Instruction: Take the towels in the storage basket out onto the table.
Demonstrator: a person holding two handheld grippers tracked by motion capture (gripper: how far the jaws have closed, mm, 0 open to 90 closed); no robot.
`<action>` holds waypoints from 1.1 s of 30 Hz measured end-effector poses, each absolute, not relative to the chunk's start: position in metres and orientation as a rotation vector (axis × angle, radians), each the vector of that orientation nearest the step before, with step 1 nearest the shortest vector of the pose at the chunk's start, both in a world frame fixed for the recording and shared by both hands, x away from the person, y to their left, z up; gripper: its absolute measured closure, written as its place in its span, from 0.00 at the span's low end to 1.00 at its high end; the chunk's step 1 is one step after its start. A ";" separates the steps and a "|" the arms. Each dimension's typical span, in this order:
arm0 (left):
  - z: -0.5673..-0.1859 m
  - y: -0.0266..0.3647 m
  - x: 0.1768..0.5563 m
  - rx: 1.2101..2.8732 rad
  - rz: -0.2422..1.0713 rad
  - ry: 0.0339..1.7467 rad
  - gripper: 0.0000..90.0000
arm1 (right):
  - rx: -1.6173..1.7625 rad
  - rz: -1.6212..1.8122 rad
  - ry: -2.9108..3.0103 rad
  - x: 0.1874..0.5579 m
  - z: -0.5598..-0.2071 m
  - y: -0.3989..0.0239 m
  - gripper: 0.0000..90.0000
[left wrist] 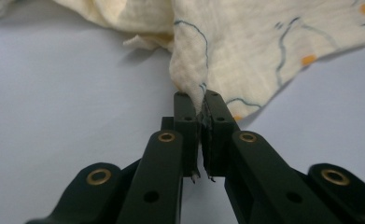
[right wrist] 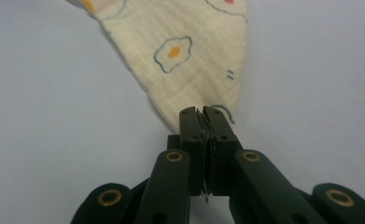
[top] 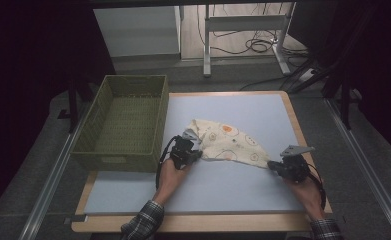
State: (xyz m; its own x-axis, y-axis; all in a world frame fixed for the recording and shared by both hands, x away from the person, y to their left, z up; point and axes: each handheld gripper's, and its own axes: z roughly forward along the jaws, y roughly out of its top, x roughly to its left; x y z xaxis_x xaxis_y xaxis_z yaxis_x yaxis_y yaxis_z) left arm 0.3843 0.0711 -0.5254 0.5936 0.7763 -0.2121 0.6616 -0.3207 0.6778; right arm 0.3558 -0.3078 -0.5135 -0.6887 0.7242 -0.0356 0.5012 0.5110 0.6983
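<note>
cloth (top: 228,142) – crumpled, folds hidden | both grippers pinch corners

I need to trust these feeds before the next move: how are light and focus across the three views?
High view: dim, dark surroundings, yet the cloth and green basket read clearly. Left gripper view: bright and even, cloth weave sharp, jaw bases blurred. Right gripper view: evenly lit, egg print crisp, no glare.
</note>
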 end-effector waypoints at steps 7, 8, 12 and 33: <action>-0.505 0.089 0.345 2.026 0.161 1.104 0.95 | 0.991 1.052 2.434 0.337 -0.494 -0.312 0.97; -0.504 0.092 0.339 2.029 0.162 1.099 0.95 | 0.985 1.058 2.440 0.333 -0.493 -0.312 0.97; -0.508 0.104 0.312 2.032 0.158 1.100 0.93 | 0.950 1.087 2.473 0.313 -0.495 -0.310 0.97; -0.521 0.111 0.271 2.073 0.307 1.077 0.39 | 0.959 1.152 2.542 0.279 -0.501 -0.306 0.79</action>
State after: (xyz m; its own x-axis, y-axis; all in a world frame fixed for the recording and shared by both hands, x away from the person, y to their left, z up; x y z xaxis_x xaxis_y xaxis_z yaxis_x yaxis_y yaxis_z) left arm 0.2709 0.1114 -0.5208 0.6145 0.7785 -0.1276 0.5943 -0.3506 0.7238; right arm 0.2792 -0.3058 -0.5011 -0.7724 0.6291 0.0881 0.4809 0.4885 0.7280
